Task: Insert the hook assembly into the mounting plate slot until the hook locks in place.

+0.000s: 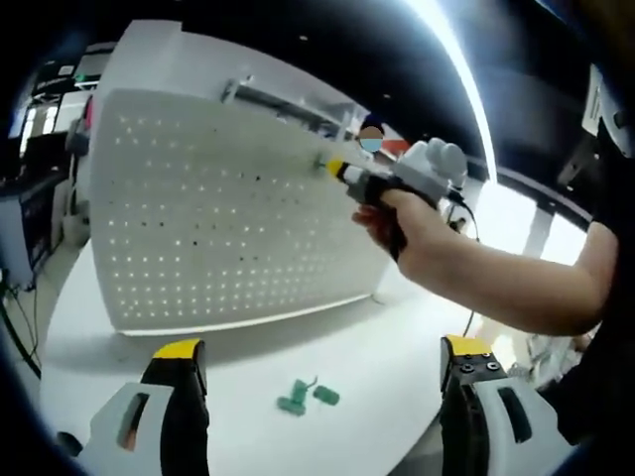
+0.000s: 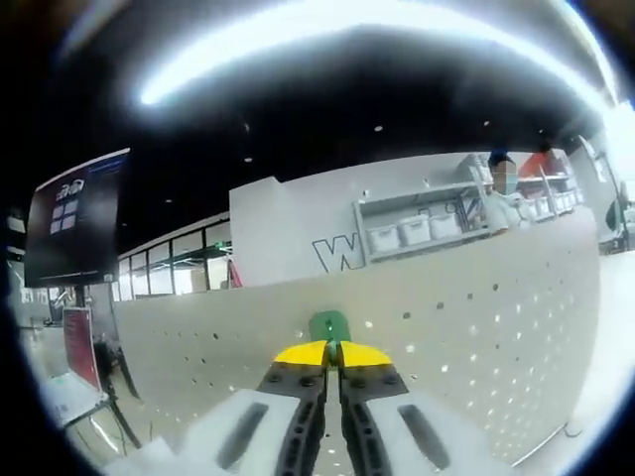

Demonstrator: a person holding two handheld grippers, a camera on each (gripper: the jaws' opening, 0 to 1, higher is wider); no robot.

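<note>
In the left gripper view, my left gripper (image 1: 322, 359) had its yellow-tipped jaws standing wide apart at six o'clock, nothing between them. Between the jaws, at about six o'clock on the white table (image 1: 387, 337), lay two small green hook pieces (image 1: 308, 397), touching nothing else, with bare tabletop all round them. Above, from nine o'clock to the centre, the white pegboard mounting plate (image 1: 218, 218) stood upright; its lower edge met the table and its right edge ended near the centre. At about two o'clock a hand (image 1: 407, 220) held the right gripper (image 1: 337, 169) with its yellow tip right at the plate's upper right part — I could not tell whether it touched. The forearm ran off toward three o'clock.

In the right gripper view, the right gripper (image 2: 332, 354) had its jaws closed narrow on a green hook (image 2: 329, 325), which stuck up past the tips at the centre — right against the perforated mounting plate (image 2: 476, 317). The plate's top edge slanted up toward two o'clock. At nine o'clock hung a dark screen (image 2: 77, 218).
</note>
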